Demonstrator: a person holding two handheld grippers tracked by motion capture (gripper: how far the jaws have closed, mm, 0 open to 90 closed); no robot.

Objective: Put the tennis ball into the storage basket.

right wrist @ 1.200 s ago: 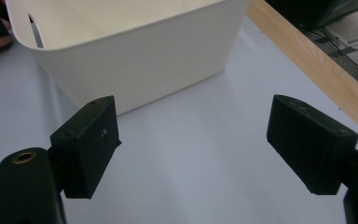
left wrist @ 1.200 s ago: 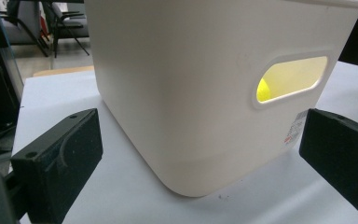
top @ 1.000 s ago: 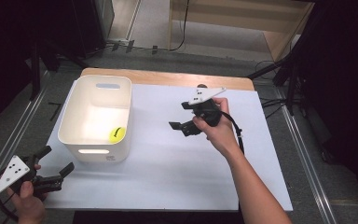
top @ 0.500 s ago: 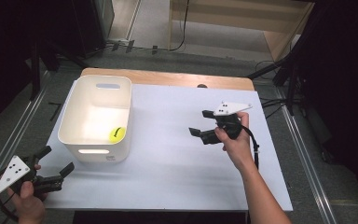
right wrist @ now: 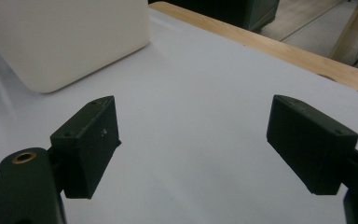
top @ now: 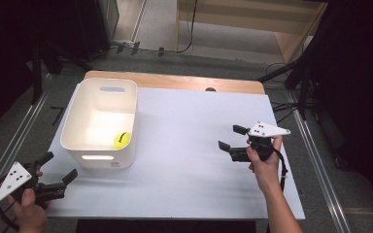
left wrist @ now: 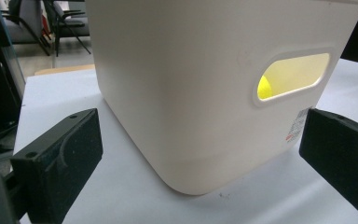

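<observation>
Yellow ball (top: pixel 122 140) inside white bin (top: pixel 73 129)

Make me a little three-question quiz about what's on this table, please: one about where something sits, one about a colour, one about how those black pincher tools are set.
1. Where is the ball?
A. On the bare table top
B. Inside the white bin
C. Between the right gripper's jaws

2. What colour is the ball?
A. Red
B. Blue
C. Yellow

3. How do the jaws of the right gripper stand?
A. Wide apart with nothing between them
B. Clamped on the ball
C. Closed on the bin's rim

Answers:
1. B: the high view shows it on the bin's floor, near the front wall.
2. C: it shows yellow from above and through the bin's handle slot in the left gripper view.
3. A: the right gripper view shows only the white table between the two jaws.
</observation>
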